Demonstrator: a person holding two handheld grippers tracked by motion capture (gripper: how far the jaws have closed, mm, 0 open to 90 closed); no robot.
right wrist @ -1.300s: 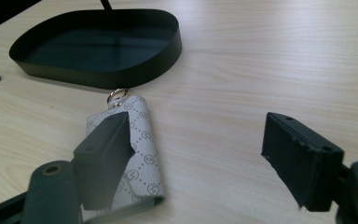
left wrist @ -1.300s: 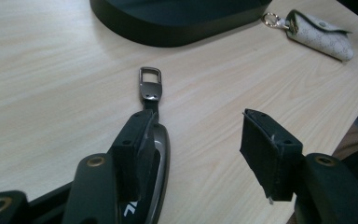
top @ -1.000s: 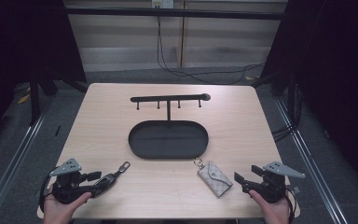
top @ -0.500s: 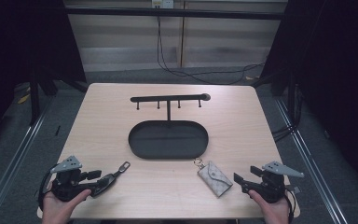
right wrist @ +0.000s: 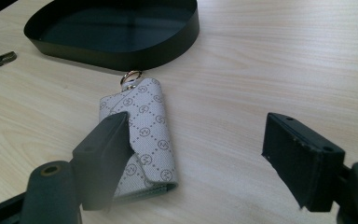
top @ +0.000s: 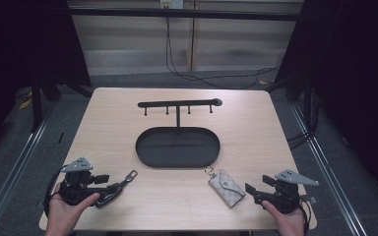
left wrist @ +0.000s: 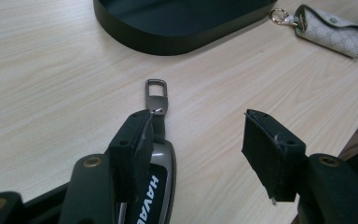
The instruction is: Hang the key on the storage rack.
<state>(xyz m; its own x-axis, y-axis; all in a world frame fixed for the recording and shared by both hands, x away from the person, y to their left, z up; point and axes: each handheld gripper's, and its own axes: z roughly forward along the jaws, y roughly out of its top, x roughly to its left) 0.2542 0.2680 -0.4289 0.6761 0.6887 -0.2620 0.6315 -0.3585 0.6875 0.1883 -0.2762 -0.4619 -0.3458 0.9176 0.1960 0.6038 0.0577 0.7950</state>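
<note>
Two claws gape, jaws just opening, gripping nothing: left claw (left wrist: 205,154) straddles the stiff, slick key fob (left wrist: 156,154); right claw (right wrist: 200,158) nears the soft pouch (right wrist: 142,135), best pinched mid-body.

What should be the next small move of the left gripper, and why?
Probably slide the left gripper a little sideways to centre it over the car key, then close. Its jaws have just been opening and stand apart; the key lies on the table against one pad, far from the other.
</note>
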